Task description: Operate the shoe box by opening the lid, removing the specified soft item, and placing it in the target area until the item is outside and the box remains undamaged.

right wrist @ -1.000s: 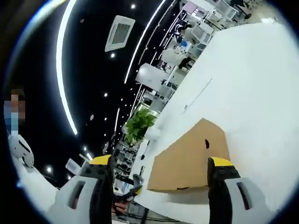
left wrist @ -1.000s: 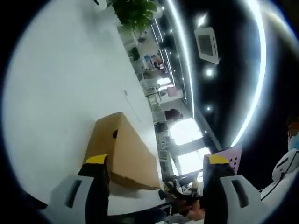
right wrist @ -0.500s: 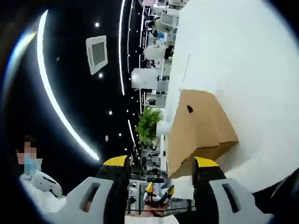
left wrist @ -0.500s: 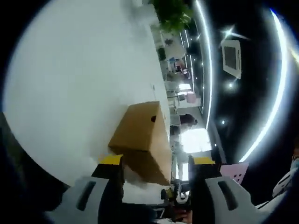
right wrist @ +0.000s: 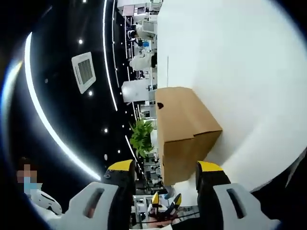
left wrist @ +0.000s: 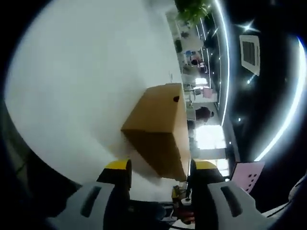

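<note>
The box (left wrist: pixel 160 129) (right wrist: pixel 184 127) sits lid-closed on the white tabletop (left wrist: pixel 86 86) (right wrist: pixel 240 62). Both the left hand-held gripper (left wrist: pixel 156 167) and right hand-held gripper (right wrist: pixel 165 167) are released, jaws apart, short of it. A potted plant (right wrist: pixel 142 136) stands beyond.

Bare white table (left wrist: pixel 81 81) lies open around the closed shoe box (left wrist: pixel 160 127), the lone obstacle.
</note>
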A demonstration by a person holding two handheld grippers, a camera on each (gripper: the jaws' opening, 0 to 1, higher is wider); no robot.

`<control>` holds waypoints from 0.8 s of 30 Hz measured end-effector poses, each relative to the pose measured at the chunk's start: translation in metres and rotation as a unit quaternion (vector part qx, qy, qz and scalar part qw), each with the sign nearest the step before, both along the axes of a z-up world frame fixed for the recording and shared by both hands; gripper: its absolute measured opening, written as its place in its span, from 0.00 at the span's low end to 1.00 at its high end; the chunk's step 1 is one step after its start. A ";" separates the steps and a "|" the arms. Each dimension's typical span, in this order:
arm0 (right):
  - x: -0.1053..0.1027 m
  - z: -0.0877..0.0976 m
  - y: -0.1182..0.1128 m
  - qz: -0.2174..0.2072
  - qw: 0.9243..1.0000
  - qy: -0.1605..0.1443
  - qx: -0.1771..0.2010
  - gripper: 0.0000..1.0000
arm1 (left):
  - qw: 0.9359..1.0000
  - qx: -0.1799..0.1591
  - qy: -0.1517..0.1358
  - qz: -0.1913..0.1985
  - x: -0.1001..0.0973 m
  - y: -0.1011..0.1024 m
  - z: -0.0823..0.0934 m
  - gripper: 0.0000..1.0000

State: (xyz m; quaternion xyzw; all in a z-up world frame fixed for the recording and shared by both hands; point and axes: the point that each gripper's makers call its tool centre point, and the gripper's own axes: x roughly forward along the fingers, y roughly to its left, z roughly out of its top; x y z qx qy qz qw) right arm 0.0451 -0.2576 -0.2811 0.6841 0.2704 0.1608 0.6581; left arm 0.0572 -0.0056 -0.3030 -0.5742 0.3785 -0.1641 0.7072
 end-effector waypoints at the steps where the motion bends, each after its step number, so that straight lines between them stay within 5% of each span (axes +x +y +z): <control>1: 0.000 0.001 0.002 0.000 1.000 0.000 -0.003 0.51 | 1.000 0.000 0.003 0.002 0.000 -0.003 0.000 0.53; 8: -0.003 0.000 0.018 0.030 0.999 0.005 -0.029 0.50 | 1.000 0.001 0.008 0.014 0.008 -0.005 -0.001 0.55; 24: 0.009 0.001 0.019 0.027 0.999 0.011 -0.014 0.52 | 1.000 0.013 0.012 0.018 0.018 -0.010 -0.005 0.53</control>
